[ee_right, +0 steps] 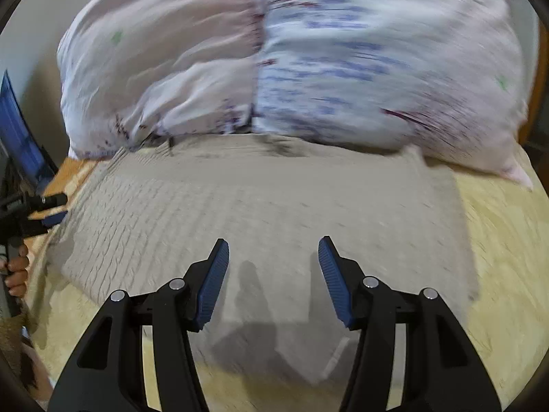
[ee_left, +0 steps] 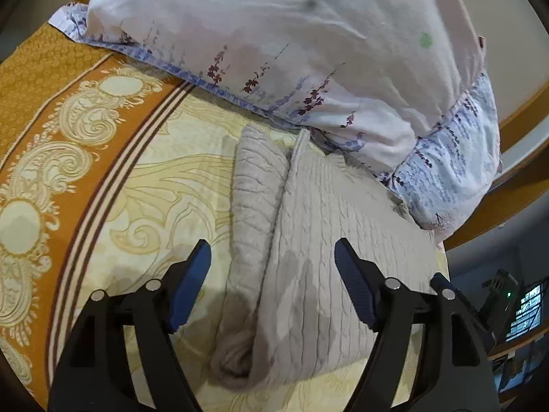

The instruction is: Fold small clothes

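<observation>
Yellow-and-orange patterned bedding [ee_left: 85,158] covers the bed that fills both views, with a wooden frame showing at its far edge in the left wrist view.

From the left wrist camera, the left gripper [ee_left: 272,281] hangs above the bed with its blue-padded fingers [ee_left: 192,285] spread wide and nothing between them. Directly below the gap lies the beige knitted garment [ee_left: 319,240], flat on the bedding. Its long axis runs away from the camera toward the pillows. Along its left side a sleeve [ee_left: 255,206] is folded in lengthwise, lying parallel to the body and forming a thick roll whose near end faces the camera. The far end of the garment reaches up to the floral pillow [ee_left: 274,34], touching or tucked just under its lower edge.

From the right wrist camera, which is blurred, the right gripper [ee_right: 272,281] is likewise wide open and empty, poised over the near part of the same garment [ee_right: 240,199]. Here the knit spreads broadly across the view, its far edge against two pillows [ee_right: 377,68] set side by side. At the left edge the other gripper's black body [ee_right: 31,209] is visible, with fingers of the hand [ee_right: 17,274] holding it below. Whether either gripper's tips touch the cloth cannot be told.
</observation>
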`<state>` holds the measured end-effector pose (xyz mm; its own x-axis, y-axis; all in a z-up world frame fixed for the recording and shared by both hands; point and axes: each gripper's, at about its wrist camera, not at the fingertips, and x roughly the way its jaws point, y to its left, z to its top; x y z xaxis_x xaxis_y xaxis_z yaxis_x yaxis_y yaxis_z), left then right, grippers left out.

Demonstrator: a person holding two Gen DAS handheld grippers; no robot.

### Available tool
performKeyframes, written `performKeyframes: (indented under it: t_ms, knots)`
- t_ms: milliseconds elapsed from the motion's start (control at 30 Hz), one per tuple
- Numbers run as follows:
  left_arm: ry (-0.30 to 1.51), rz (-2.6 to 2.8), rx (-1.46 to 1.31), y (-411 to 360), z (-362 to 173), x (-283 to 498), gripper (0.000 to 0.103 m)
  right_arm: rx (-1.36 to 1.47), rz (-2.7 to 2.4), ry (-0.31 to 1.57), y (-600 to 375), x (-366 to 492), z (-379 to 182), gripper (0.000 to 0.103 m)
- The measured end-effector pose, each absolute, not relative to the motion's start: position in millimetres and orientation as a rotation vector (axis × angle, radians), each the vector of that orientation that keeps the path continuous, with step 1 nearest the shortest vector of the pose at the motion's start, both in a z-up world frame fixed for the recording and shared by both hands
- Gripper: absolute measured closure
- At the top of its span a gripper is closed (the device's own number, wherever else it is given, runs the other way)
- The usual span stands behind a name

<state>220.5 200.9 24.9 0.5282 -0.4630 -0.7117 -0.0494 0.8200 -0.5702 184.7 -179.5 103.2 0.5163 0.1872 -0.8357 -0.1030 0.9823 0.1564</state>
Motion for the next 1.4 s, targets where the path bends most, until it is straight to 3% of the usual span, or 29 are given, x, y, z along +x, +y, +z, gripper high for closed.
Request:
performKeyframes:
  t_ms: [600, 967, 1100, 1400]
  knots:
    - [1.005, -0.27, -0.69, 186, 11, 252, 0.029, 0.01, 0.164, 1.045, -149, 197, 79, 0.044]
    - [1.046, -0.271, -0.718, 171, 7, 259, 0.05, 0.014, 0.169, 1.042, -149, 197, 76, 0.044]
    - [1.071, -0.254, -0.744, 171, 5, 260, 0.081, 0.038, 0.174, 1.05, -150, 195, 76, 0.043]
    - [0.984, -0.316, -0.815, 149, 47, 257, 0.088, 0.225, 0.234, 1.044, -182, 186, 89, 0.042]
